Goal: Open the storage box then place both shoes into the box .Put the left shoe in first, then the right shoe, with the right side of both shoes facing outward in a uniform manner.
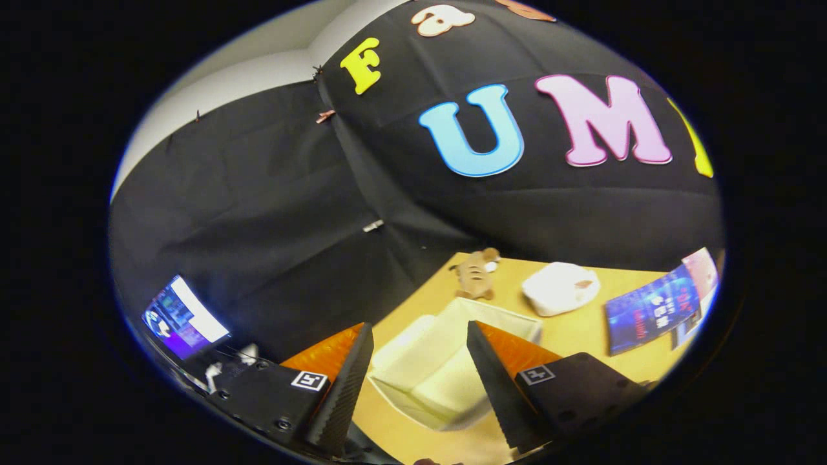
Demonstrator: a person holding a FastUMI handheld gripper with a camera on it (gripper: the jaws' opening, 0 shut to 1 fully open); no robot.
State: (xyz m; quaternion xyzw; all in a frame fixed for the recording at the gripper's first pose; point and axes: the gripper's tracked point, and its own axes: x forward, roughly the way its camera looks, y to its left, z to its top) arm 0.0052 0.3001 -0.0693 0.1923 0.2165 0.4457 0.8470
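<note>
Storage box [446, 361] sits near the surface's [581, 329] front edge, just ahead of my tool [420, 336], showing between its spread, empty fingers. Looks open on top already, I think, but no shoes inside yet, so both are still to go. Beyond it: a white shoe-like thing [559, 288] and a stuffed toy [475, 274] by the back edge.

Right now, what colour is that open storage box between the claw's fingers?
Cream white, inside and out. The storage box shows best in the gripper view, on the tan table.
</note>
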